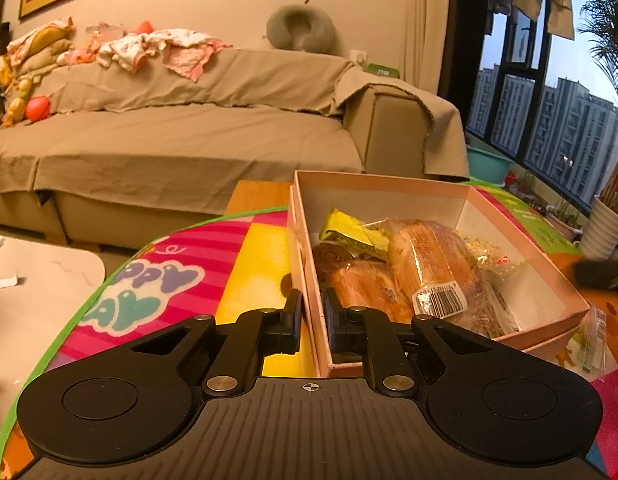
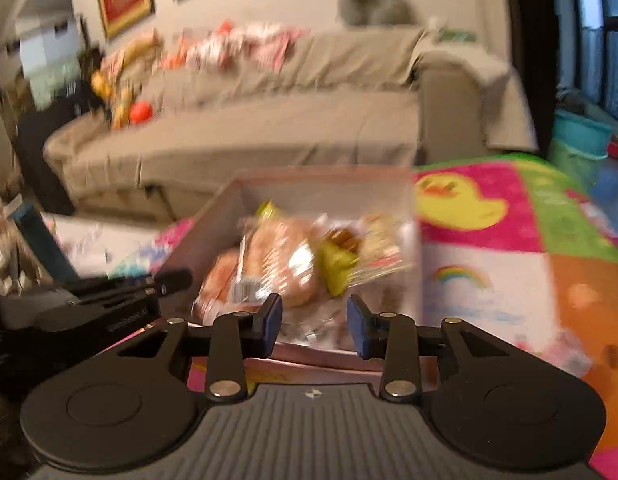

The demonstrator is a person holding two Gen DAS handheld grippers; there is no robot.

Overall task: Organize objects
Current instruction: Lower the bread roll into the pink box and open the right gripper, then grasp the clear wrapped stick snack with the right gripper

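A pink cardboard box (image 1: 521, 240) sits on a colourful play mat (image 1: 181, 272). It holds wrapped bread loaves (image 1: 429, 264), a yellow-green snack packet (image 1: 353, 232) and other small packets. My left gripper (image 1: 313, 316) is shut on the box's near left wall, one finger outside and one inside. In the right wrist view, which is blurred, the box (image 2: 213, 232) lies ahead with the bread (image 2: 277, 256) and the yellow packet (image 2: 337, 264) inside. My right gripper (image 2: 313, 322) is open and empty just above the box's near edge.
A clear snack packet (image 1: 589, 340) lies on the mat right of the box. A beige covered sofa (image 1: 189, 128) with clothes and toys stands behind. A window (image 1: 549, 100) is at right. The left gripper's body (image 2: 109, 296) shows at left in the right wrist view.
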